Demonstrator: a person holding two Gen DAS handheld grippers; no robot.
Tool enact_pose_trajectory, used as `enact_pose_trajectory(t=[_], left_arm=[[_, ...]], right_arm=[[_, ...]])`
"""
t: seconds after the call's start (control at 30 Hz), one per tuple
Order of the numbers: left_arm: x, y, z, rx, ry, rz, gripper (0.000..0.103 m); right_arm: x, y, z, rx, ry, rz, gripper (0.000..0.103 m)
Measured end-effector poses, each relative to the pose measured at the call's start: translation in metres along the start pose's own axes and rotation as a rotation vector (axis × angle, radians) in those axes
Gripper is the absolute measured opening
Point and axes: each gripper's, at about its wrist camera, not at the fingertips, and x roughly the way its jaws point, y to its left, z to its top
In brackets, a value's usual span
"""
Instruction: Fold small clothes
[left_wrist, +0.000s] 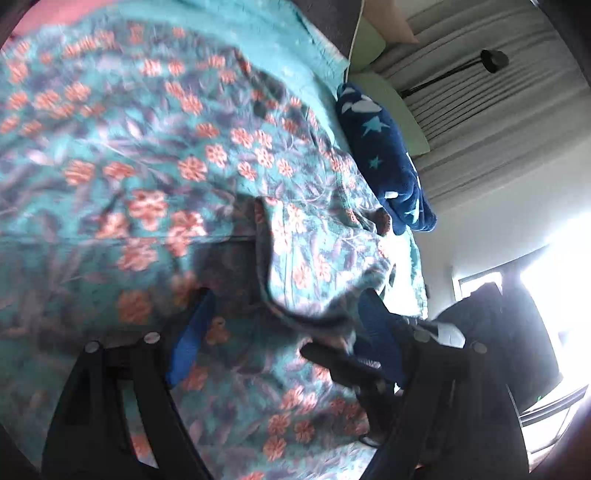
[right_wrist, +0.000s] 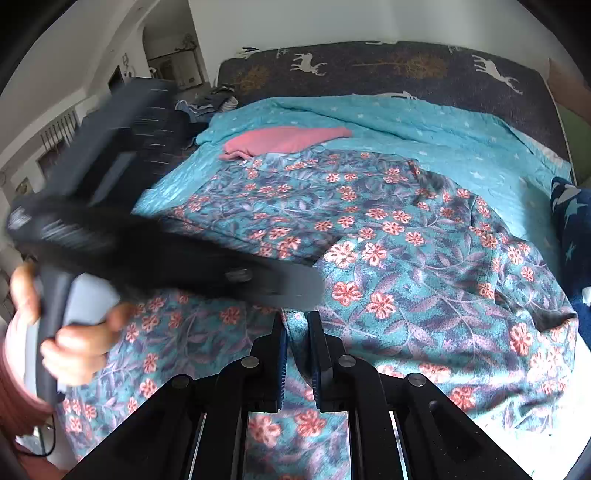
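Note:
A teal garment with orange flowers (right_wrist: 406, 251) lies spread and creased over the bed, and it fills most of the left wrist view as well (left_wrist: 147, 192). My right gripper (right_wrist: 296, 332) is shut on a fold of this garment at its near edge, and the cloth shows in the narrow gap between the blue pads. My left gripper (left_wrist: 284, 332) is open, with a raised hem fold (left_wrist: 295, 310) lying between its wide-set fingers and touching neither pad. In the right wrist view the left gripper (right_wrist: 303, 290) is a blurred black shape just above the right fingertips, held by a hand (right_wrist: 77, 350).
A teal star bedspread (right_wrist: 424, 118) covers the bed, with a pink cloth (right_wrist: 288, 142) at its far side. A navy star blanket (left_wrist: 384, 155) lies at the bed's right edge. A dark deer-pattern cover (right_wrist: 369, 70), a clothes pile (right_wrist: 210, 101) and a black lamp (left_wrist: 491, 61) are beyond.

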Motion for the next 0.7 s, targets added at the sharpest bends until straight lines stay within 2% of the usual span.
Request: enact_pose_trajectory(t=[0.03,0.1,0.13,0.2,0.23,0.33,0.4,0.5,0.6,0.7], left_arm=[[0.006,-0.002,0.004,0.004,0.010,-0.012,0.076],[0.013,-0.013,0.009,0.044,0.025,0.001,0.052],[0.015,-0.020,0.010,0.068,0.033,0.006,0.045],[0.017,-0.032,0.010,0.109,0.029,0.021,0.016],[0.017,-0.041,0.009,0.143,0.010,0.051,0.009],[0.008,-0.055,0.007,0.211,-0.076,0.135,0.005],[-0.001,-0.060,0.006,0.236,-0.131,0.176,0.005],[-0.023,-0.062,0.012,0.235,-0.212,0.194,0.005],[-0.050,-0.060,0.025,0.234,-0.278,0.223,0.005],[-0.072,-0.056,0.041,0.248,-0.317,0.311,0.005]], right_arm=[[-0.003,0.000,-0.001,0.004,-0.014,-0.006,0.010],[-0.007,-0.002,-0.003,0.016,-0.031,-0.001,0.010],[-0.009,-0.003,-0.004,0.021,-0.034,0.008,0.010],[-0.010,-0.005,-0.005,0.024,-0.027,0.019,0.010],[-0.010,-0.006,-0.007,0.030,-0.019,0.026,0.010],[-0.012,-0.012,-0.010,0.066,-0.003,0.042,0.019],[-0.022,-0.020,-0.014,0.101,-0.026,0.038,0.037],[-0.048,-0.040,-0.021,0.170,-0.101,-0.003,0.049],[-0.074,-0.068,-0.032,0.276,-0.166,-0.066,0.055],[-0.086,-0.096,-0.045,0.373,-0.181,-0.169,0.058]])
